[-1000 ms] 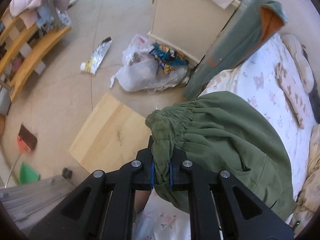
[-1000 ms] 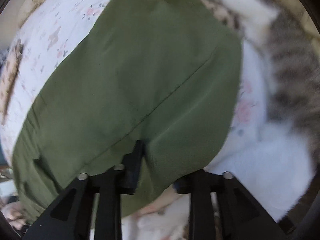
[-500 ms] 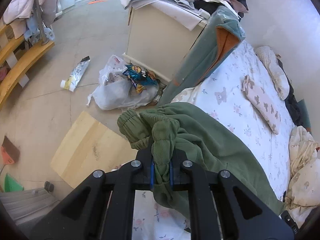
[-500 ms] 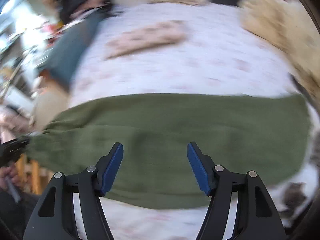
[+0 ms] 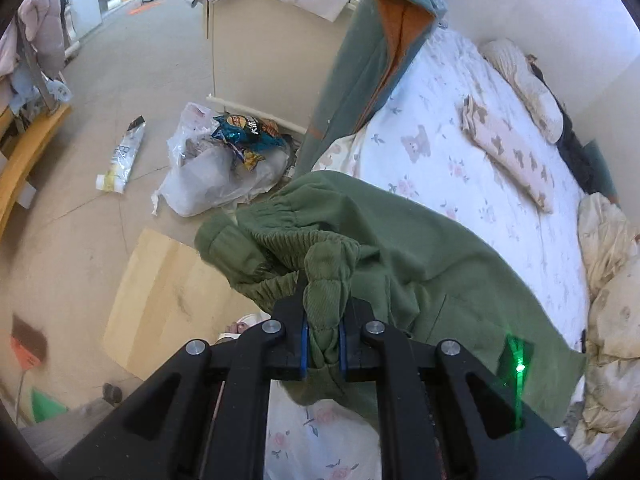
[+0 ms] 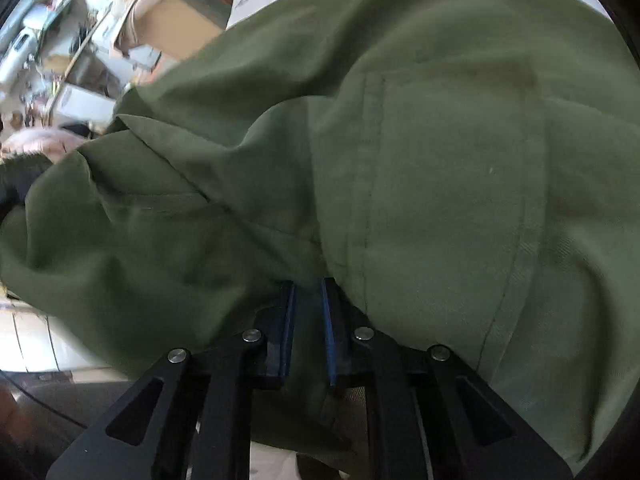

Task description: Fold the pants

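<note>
Half a second ago the right gripper (image 6: 308,320) had its fingers spread wide above the flat green pants (image 6: 400,140); now those fingers have come close together and green cloth sits between the blue pads. The cloth fills almost all of the right view, with a sewn pocket edge running down the middle. The picture is a bit blurry.

The left gripper (image 5: 323,340) still squeezes the bunched stretchy waistband of the pants (image 5: 420,272) tight between its fingers, as it did before. The waistband is lifted up and more crumpled now.

The rest of the pants hangs down and lies across the near edge of the bed (image 5: 460,152), which has a white sheet with little bears and flowers. A teal blanket (image 5: 376,60) with an orange inside hangs from a cream cabinet (image 5: 264,52) onto the bed. On the floor sit a plastic bag (image 5: 212,176) of trash and a wooden board (image 5: 168,292).
</note>
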Motion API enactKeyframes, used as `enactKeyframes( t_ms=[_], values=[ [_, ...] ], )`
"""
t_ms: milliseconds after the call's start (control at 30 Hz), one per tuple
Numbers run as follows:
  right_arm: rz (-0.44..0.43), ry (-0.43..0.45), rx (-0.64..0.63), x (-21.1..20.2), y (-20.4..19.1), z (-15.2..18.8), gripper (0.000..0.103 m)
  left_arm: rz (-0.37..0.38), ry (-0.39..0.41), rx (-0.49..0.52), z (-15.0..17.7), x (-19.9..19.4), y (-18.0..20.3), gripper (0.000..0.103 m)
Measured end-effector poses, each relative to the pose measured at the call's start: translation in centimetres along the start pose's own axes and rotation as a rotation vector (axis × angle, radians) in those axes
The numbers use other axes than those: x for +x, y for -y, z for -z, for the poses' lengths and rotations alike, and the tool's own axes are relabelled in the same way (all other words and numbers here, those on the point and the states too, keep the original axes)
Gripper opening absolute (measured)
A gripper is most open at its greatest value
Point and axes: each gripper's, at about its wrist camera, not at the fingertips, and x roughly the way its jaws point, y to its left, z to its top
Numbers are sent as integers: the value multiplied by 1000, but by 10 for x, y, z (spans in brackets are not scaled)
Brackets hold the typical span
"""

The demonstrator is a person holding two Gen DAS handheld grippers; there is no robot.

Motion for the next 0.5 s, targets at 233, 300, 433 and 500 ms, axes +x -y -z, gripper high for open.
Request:
enactKeyframes(
  t_ms=[233, 300, 433, 500],
  values=[
    [-76, 52, -72, -77, 18, 21, 20, 28, 66, 53, 1, -13, 21, 8],
    [-83, 87, -73, -110, 37, 31, 26, 30, 97, 85, 2, -19, 29, 8],
    [-24, 201, -10, -180, 97, 60, 55, 28, 198, 181, 3, -37, 57, 8],
    [1, 249, 33, -207, 125, 73, 55, 8, 240, 307, 10, -45, 92, 8]
  ],
)
